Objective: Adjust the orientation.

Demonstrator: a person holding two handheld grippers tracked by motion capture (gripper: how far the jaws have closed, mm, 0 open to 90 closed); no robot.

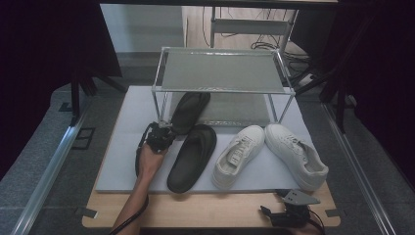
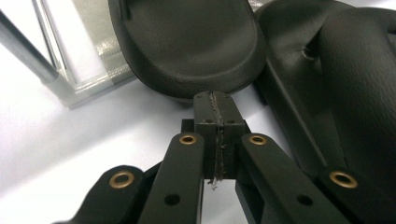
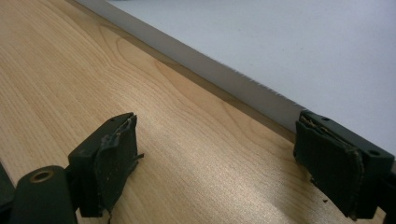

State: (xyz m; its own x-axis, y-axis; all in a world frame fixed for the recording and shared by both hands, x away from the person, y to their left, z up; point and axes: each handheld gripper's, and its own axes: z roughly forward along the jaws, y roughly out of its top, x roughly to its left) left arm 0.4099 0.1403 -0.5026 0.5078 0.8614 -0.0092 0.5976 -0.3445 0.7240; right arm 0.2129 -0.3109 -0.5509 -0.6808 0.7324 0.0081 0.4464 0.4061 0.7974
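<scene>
I am holding my left gripper with jaws pressed together, empty, tips touching the heel of the black slipper lying partly under the rack; my right gripper is resting wide apart on the bench.

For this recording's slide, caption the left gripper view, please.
Left gripper, jaws shut with nothing between them, nosing against the heel of a black sandal at the shoe rack's foot.

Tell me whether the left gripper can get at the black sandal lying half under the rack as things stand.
Probably yes. The left gripper, jaws shut, sits right at the heel of that black sandal, with only bare mat between them. The rack covers just its front half. The jaws would have to open first.
</scene>
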